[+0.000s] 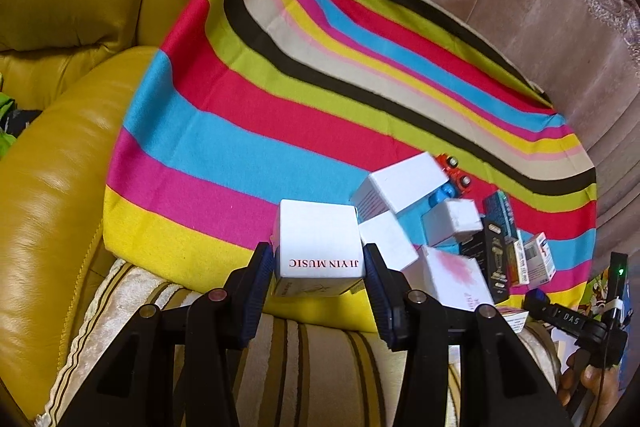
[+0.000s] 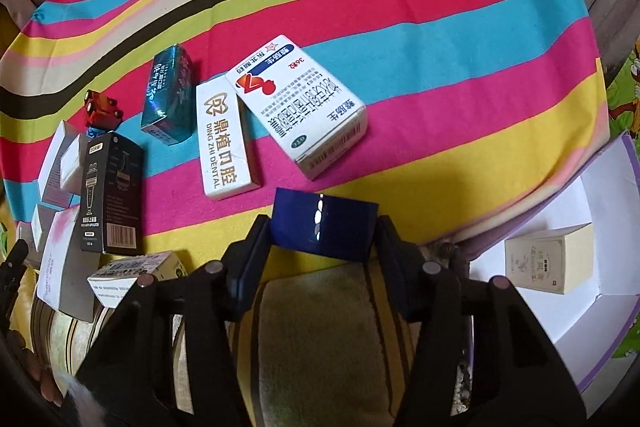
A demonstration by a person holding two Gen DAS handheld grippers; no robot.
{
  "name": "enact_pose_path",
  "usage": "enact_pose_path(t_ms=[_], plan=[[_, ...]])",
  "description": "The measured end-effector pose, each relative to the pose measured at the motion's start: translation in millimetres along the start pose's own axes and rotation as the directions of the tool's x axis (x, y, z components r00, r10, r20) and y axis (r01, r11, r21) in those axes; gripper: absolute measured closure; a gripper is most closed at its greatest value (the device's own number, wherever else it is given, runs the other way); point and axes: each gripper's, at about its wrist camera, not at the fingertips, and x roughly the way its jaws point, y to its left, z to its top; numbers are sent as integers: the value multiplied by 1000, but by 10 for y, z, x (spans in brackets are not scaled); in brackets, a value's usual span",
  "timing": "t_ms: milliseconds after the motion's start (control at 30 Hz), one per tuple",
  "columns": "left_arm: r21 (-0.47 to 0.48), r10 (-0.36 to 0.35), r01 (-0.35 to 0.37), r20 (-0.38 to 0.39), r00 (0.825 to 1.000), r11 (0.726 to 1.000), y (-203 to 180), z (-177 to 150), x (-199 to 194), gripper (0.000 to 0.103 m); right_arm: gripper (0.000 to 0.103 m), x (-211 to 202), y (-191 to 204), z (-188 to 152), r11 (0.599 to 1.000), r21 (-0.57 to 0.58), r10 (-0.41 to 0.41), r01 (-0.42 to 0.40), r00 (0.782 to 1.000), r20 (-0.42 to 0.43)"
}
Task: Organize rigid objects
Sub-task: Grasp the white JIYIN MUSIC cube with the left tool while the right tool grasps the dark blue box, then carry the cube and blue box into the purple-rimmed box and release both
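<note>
The left gripper [image 1: 319,267] is nearest its camera; its two blue-padded fingers are clamped on the sides of a white cardboard cube box printed "JIYIN MUSIC" [image 1: 319,241], held above the near edge of the striped multicoloured fleece cloth [image 1: 248,131]. The right gripper [image 2: 322,243] is likewise clamped on a glossy dark-blue rectangular box [image 2: 324,223], also at the near edge of the cloth [image 2: 460,39].

All positions below are given relative to the cloth.

- A yellow leather sofa [image 1: 60,155] borders its left side.
- A pale striped cushion [image 1: 304,355] lies beneath its near edge.
- An open white carton with lilac edges [image 2: 600,195] sits off its right near corner and contains a cream cardboard box [image 2: 548,263].
- A white medicine carton with blue and red print [image 2: 298,103] lies flat near its centre, touching a long white carton printed "DING ZHI DENTAL" [image 2: 224,139] on the left.
- A black upright carton with a barcode [image 2: 112,195] stands toward its left near part.
- A teal foil-printed carton [image 2: 170,95] lies beyond the black carton.
- A cluster of plain white cardboard boxes [image 1: 400,187] is piled at its right near part in the left wrist view.
- A small red toy car [image 2: 102,109] lies tipped up just behind the black carton.
</note>
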Motion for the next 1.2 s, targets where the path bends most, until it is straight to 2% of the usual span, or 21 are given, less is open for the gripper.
enact_pose_path(t_ms=[167, 367, 600, 867, 1200], plan=[[14, -10, 9, 66, 998, 1000, -96, -51, -183, 56, 46, -125, -30, -95, 1000, -3, 24, -24, 999, 49], [44, -14, 9, 108, 994, 999, -232, -91, -309, 56, 46, -357, -55, -234, 999, -22, 42, -39, 991, 126], [137, -47, 27, 142, 989, 990, -546, -167, -417, 56, 46, -610, -101, -275, 998, -32, 51, -45, 978, 202], [275, -109, 76, 109, 988, 959, -1049, -322, -414, 56, 46, -720, -276, -341, 998, -31, 59, -53, 968, 243], [431, -196, 174, 5, 981, 885, -1747, -591, -327, 56, 46, -817, -742, -493, 999, -5, 36, -36, 966, 255]])
